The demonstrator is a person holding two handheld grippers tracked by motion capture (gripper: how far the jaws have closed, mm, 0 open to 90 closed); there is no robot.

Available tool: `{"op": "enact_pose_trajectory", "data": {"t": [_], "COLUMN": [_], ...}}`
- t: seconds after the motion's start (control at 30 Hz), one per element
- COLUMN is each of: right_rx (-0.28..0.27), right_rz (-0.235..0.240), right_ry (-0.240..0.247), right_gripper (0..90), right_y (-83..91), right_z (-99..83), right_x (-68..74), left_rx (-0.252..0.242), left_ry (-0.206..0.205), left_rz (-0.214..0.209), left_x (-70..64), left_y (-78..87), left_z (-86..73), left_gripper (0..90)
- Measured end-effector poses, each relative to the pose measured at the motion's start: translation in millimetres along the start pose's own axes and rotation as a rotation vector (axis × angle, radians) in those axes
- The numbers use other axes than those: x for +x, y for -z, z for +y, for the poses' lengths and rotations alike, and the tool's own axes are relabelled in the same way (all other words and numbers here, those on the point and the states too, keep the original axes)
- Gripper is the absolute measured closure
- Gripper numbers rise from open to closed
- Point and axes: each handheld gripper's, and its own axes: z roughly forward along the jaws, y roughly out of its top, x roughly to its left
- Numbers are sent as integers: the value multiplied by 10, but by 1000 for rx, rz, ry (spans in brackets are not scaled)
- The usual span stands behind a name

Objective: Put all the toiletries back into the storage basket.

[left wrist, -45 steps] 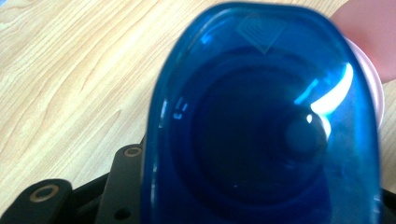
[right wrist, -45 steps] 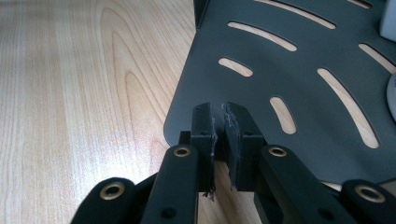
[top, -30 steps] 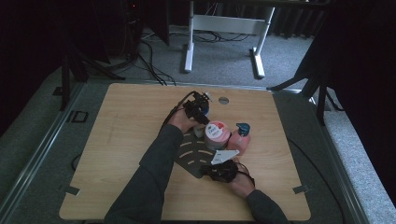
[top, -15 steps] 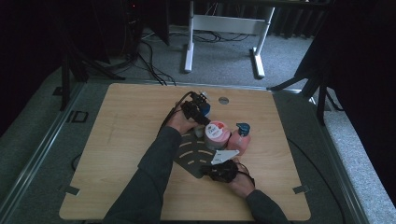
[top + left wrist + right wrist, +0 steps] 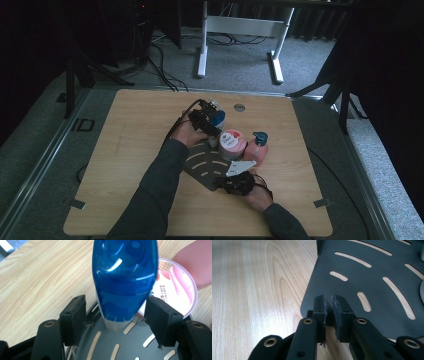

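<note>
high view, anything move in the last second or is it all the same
Hardly anything visibly changed. The left gripper stays at the blue bottle over the far edge of the slotted dark tray, its jaws spread either side of the bottle. The right gripper stays shut on the tray's near edge. The pink tub and pink pump bottle have not shifted.

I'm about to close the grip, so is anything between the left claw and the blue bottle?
Nothing visible. The blue bottle sits between the left claw's open jaws, its base over the slotted tray. The pink tub lies beyond it, not in between.
</note>
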Motion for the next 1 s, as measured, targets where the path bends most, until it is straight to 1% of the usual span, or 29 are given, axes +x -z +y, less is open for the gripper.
{"op": "enact_pose_trajectory", "data": {"t": [0.07,0.2,0.27,0.3,0.37,0.47,0.5,0.53,0.57,0.6,0.7,0.83,0.87,0.9,0.93,1.0], "right_rx": [0,0,-2,-2,-2,-2,-2,-2,-2,-2,0,6,6,7,7,5], "right_rz": [2,4,6,7,10,16,18,18,18,18,17,12,12,10,11,17], "right_ry": [0,1,-1,-1,-2,-4,-3,-6,-6,-5,-5,-4,-4,-2,-6,-14], "right_gripper": [802,797,795,792,779,761,757,752,752,744,743,743,743,743,737,736], "right_y": [0,1,0,0,1,2,3,3,3,3,3,3,3,3,4,5], "right_z": [0,-1,-2,-2,-2,-2,-3,-2,-2,0,2,7,7,10,11,10], "right_x": [0,-1,-1,-1,0,2,1,4,4,9,12,22,22,25,25,18], "left_rx": [-4,10,16,23,23,15,-7,-11,-11,-3,-10,-4,-4,-14,-22,-10], "left_ry": [5,11,7,0,-9,-13,-7,-7,-7,-9,-12,-5,-5,-3,1,1], "left_rz": [-7,1,7,13,15,23,12,18,18,26,36,39,39,44,37,38], "left_x": [13,69,76,82,79,68,78,83,83,98,104,117,117,117,120,118], "left_y": [16,77,89,122,171,205,248,263,263,289,329,337,337,338,341,329], "left_z": [-18,-123,-144,-179,-215,-245,-297,-326,-326,-375,-432,-525,-525,-576,-605,-660], "left_gripper": [368,371,371,373,380,391,398,401,402,401,402,408,407,409,416,422]}}
